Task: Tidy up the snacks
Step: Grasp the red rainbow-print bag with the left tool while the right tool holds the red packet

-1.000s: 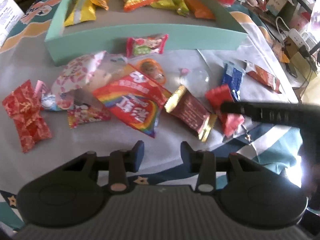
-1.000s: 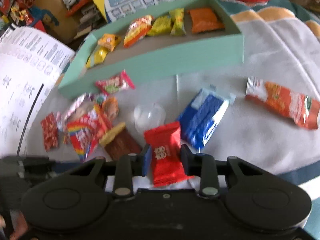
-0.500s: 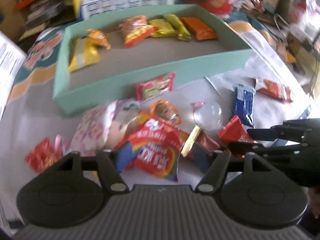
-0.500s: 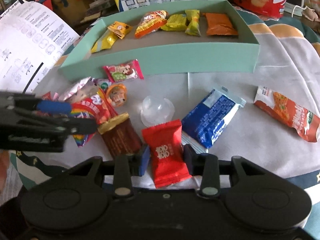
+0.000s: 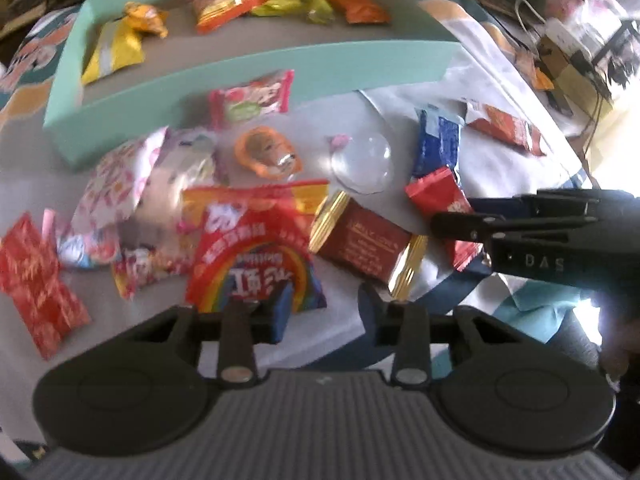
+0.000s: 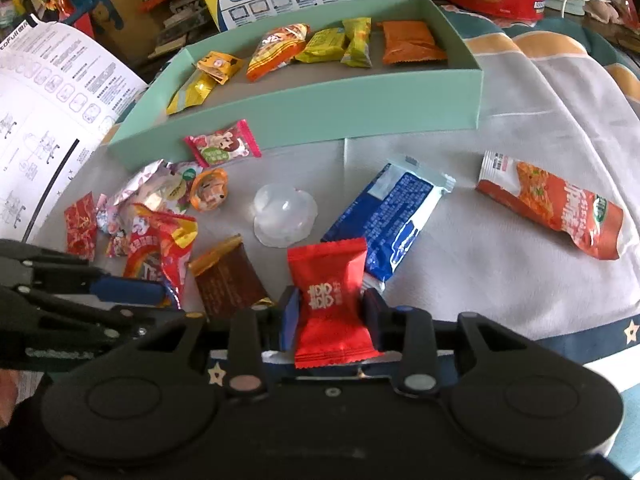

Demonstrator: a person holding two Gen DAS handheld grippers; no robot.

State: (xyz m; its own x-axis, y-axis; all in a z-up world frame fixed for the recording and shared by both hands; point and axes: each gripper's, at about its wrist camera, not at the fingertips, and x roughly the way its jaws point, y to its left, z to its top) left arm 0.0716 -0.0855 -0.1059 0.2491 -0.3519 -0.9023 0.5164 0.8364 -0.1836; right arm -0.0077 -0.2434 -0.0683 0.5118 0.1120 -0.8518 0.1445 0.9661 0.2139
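A mint-green box (image 6: 328, 108) at the back holds several yellow and orange snack packs; it also shows in the left wrist view (image 5: 256, 64). Loose snacks lie on the grey cloth before it. My right gripper (image 6: 330, 312) is shut on a small red candy packet (image 6: 330, 292), also visible in the left wrist view (image 5: 436, 196). My left gripper (image 5: 324, 308) is open, its left finger (image 5: 280, 312) at the near edge of the red rainbow candy bag (image 5: 256, 248), beside a brown chocolate bar (image 5: 364, 240).
A blue wafer pack (image 6: 388, 216), a clear plastic dome (image 6: 284, 216), an orange-red sachet (image 6: 556, 208), a pink candy (image 6: 224, 146) and an orange jelly cup (image 6: 208, 192) lie on the cloth. A white instruction sheet (image 6: 40, 92) stands left. Clutter lies behind the box.
My left gripper has moved forward to the rainbow bag, its fingers spread wider than a second ago. My right gripper has kept hold of the red packet and risen slightly.
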